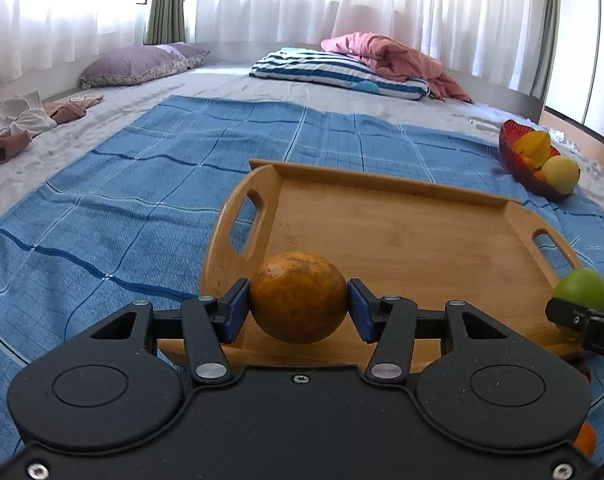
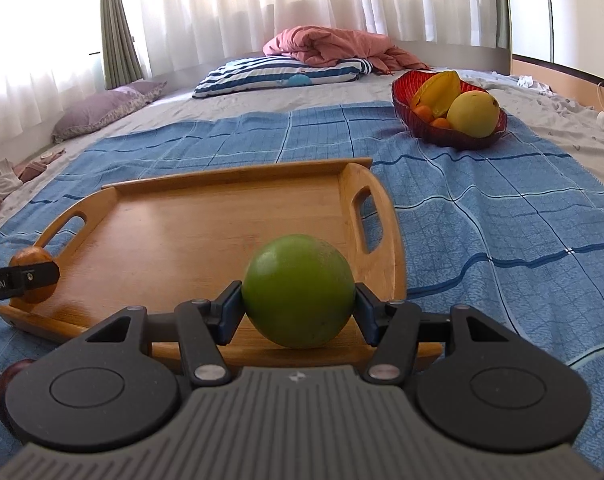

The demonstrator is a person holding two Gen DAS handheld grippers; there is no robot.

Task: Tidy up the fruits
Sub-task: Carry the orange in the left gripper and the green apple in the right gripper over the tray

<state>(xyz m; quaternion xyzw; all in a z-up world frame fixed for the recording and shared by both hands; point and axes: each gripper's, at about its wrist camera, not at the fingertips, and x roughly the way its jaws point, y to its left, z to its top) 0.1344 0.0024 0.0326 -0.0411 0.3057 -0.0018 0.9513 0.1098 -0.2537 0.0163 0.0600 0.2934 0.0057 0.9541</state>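
While both claws grip: one orange (image 1: 298, 297) | one green fruit (image 2: 298, 297) | one tray (image 1: 402, 232)

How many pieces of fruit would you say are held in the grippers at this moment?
2: an orange in the left gripper, a green fruit in the right gripper.

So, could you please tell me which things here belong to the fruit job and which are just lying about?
Job: orange in left gripper; green fruit in right gripper; wooden tray; red fruit bowl.

Lying about: striped pillow; pink duvet; purple pillows; clothes.
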